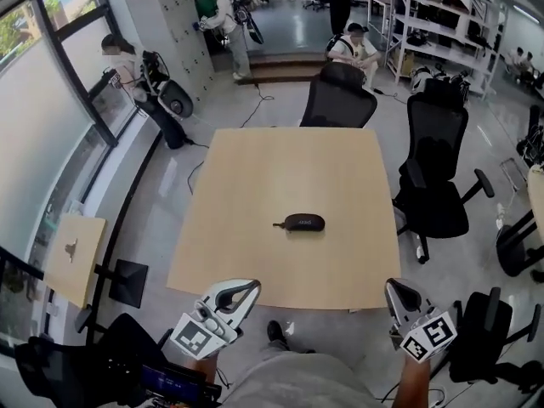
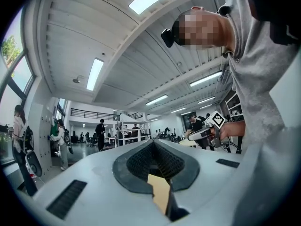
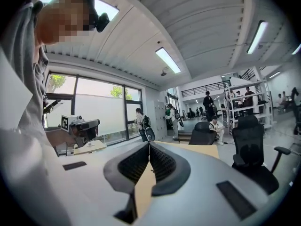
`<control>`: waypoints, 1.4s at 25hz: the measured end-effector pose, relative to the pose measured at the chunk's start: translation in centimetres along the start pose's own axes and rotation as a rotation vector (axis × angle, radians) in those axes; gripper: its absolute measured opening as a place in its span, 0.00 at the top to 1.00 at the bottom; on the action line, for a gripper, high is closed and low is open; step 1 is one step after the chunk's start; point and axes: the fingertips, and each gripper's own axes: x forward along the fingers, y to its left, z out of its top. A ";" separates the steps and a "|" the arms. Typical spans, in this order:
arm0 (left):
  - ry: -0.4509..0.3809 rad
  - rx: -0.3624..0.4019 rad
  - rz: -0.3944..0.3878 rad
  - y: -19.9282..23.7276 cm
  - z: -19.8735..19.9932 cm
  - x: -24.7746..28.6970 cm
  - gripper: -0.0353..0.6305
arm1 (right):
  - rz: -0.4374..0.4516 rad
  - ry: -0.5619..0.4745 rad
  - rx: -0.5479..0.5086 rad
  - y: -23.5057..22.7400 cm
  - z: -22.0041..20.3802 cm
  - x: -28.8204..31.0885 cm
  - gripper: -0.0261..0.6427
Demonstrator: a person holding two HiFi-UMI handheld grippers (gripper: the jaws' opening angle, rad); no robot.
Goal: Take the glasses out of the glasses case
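Office floor w/ big windows down the left of the head view, people standing and sitting in the bg along the top. Pale wood table [image 1: 255, 185] fills the ctr, w/ black chairs [image 1: 340, 100] at its far edge and right side. Case [image 1: 303, 222], dark and closed, lies flat a bit right of the table's ctr, a small tab at its left end.

Both grippers hang by the near edge, well apart from the case: left gripper [image 1: 240, 291] at lower left, right gripper [image 1: 398, 294] at lower right.

Left gripper view: jaws pressed together at the tips, nothing btw them, aimed up at ceiling and far hall. Right gripper shows at mid right.

Right gripper view: jaws likewise tip to tip, empty. Table and chairs lie beyond, left gripper at mid left.
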 end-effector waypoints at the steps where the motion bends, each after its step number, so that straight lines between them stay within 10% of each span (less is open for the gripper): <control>1: 0.000 -0.002 -0.012 0.8 -0.2 0.2 0.94 | -0.007 -0.005 0.002 0.0 0.3 0.8 0.95; 22: -0.083 -0.103 -0.121 18.3 -4.1 0.0 0.94 | -0.104 0.045 -0.039 4.2 3.1 17.0 0.95; 35: -0.100 -0.148 -0.052 22.4 -5.1 -2.8 0.94 | -0.059 0.085 -0.058 5.8 3.3 22.2 0.95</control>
